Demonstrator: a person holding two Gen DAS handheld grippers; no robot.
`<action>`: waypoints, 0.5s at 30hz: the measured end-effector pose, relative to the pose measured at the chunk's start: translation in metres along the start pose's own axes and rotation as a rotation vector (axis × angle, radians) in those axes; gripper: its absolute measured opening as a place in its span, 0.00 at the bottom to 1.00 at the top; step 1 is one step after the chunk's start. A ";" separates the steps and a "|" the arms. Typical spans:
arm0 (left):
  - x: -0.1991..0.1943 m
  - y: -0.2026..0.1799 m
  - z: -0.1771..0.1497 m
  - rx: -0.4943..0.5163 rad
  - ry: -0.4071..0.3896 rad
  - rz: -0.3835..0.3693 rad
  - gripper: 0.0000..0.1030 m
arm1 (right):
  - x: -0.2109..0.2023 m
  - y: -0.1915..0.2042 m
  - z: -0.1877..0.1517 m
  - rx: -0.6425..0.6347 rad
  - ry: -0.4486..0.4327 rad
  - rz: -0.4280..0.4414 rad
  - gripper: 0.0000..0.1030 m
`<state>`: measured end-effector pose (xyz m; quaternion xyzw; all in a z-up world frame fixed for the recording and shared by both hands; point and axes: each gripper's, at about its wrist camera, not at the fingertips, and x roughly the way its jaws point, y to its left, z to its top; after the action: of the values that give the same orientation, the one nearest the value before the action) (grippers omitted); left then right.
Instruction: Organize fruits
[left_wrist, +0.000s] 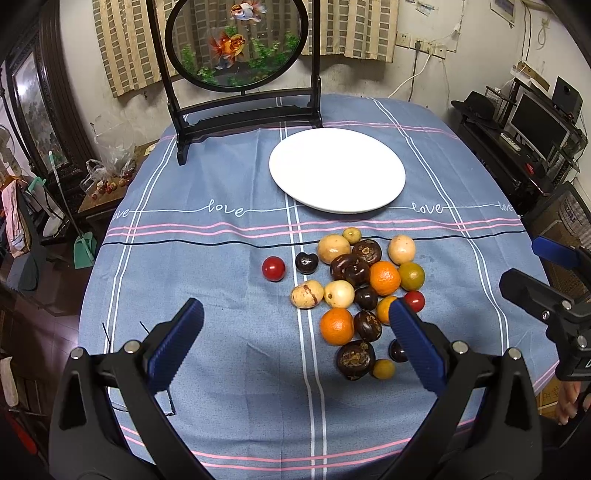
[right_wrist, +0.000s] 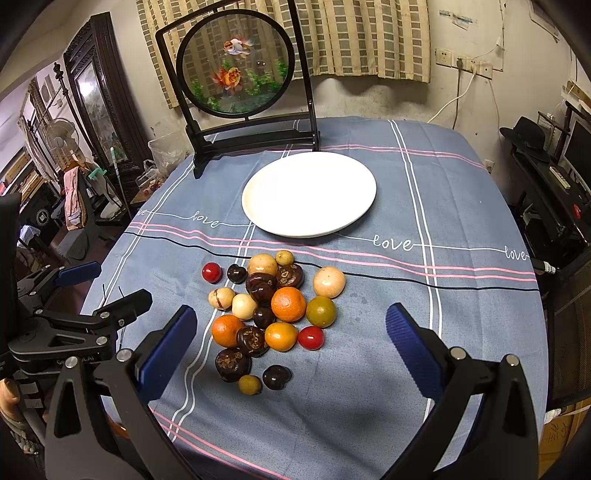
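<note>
A pile of several fruits lies on the blue tablecloth: oranges (left_wrist: 385, 277) (right_wrist: 288, 304), red tomatoes (left_wrist: 273, 268) (right_wrist: 310, 337), dark brown chestnut-like pieces (left_wrist: 355, 360) (right_wrist: 232, 364), pale yellow round fruits (left_wrist: 334, 249) (right_wrist: 328, 282) and small greenish citrus (left_wrist: 411, 276) (right_wrist: 321, 311). Behind the pile sits a bare white plate (left_wrist: 337, 170) (right_wrist: 308, 194). My left gripper (left_wrist: 295, 321) (right_wrist: 110, 286) hovers open near the pile's front left, holding nothing. My right gripper (right_wrist: 291, 326) (left_wrist: 532, 266) hovers open at the pile's front right, also holding nothing.
A round goldfish screen on a black stand (left_wrist: 236, 44) (right_wrist: 236, 66) stands at the back of the table, left of the plate. The table edge drops off left and right. Dark furniture and clutter surround the table; a desk with a monitor (left_wrist: 535, 125) is at right.
</note>
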<state>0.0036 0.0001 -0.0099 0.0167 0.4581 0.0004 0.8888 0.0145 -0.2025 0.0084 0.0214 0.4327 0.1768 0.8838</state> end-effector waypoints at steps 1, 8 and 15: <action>0.000 0.000 0.000 -0.001 0.002 0.000 0.98 | 0.000 0.000 0.000 0.000 0.000 0.000 0.99; 0.000 0.000 0.001 -0.004 0.011 0.000 0.98 | 0.001 0.000 0.000 0.000 0.001 -0.001 0.99; 0.000 0.001 0.001 -0.006 0.015 0.002 0.98 | 0.001 0.000 -0.001 0.001 0.003 -0.002 0.99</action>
<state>0.0045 0.0007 -0.0096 0.0143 0.4648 0.0028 0.8853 0.0142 -0.2024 0.0075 0.0213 0.4341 0.1758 0.8833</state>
